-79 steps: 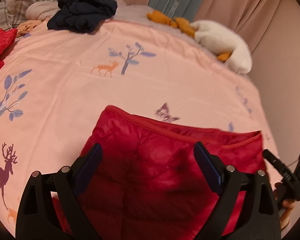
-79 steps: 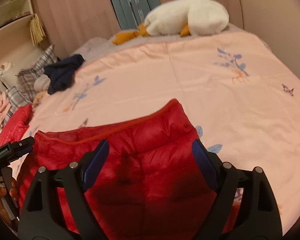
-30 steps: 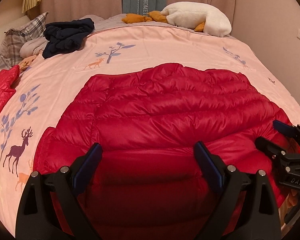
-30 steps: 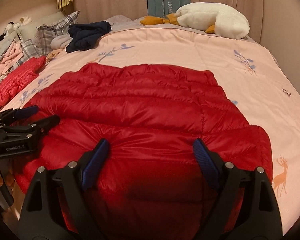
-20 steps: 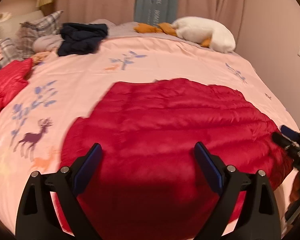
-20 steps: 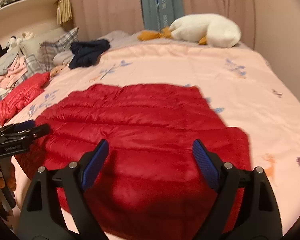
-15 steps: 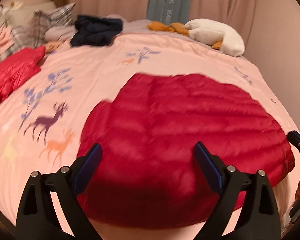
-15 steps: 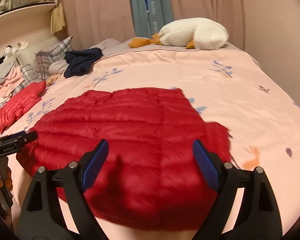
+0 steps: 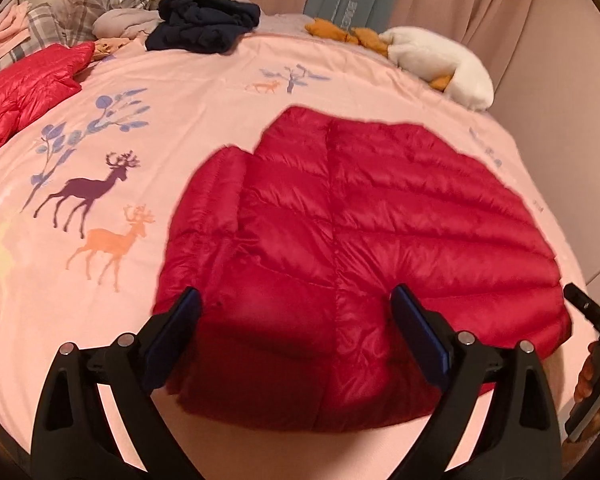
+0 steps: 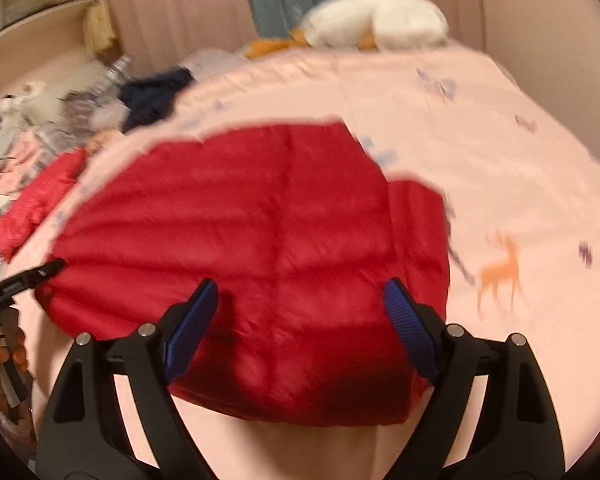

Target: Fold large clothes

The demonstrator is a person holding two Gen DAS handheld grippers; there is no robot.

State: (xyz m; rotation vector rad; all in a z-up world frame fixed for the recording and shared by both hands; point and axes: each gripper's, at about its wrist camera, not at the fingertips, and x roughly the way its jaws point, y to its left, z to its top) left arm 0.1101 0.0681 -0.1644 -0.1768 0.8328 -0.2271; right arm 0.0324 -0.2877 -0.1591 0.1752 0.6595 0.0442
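A red quilted down jacket (image 9: 360, 232) lies spread flat on the pink bed cover (image 9: 180, 92), its near hem at the bed's front edge. It also fills the middle of the right wrist view (image 10: 260, 248), which is blurred. My left gripper (image 9: 296, 308) is open and empty, raised above the jacket's near left part. My right gripper (image 10: 300, 296) is open and empty above the jacket's near right part. Each gripper shows at the edge of the other's view: the right one (image 9: 592, 316), the left one (image 10: 24, 280).
A second red jacket (image 9: 24, 84) lies at the far left. A dark navy garment (image 9: 204, 24), plaid pillows (image 9: 88, 4) and a white plush goose (image 9: 440, 60) sit along the far side. Curtains and a wall close in behind and to the right.
The jacket was flipped open and laid flat on the bed. Both grippers, open throughout, have since lifted and drawn back towards the bed's near edge; the right view is still moving.
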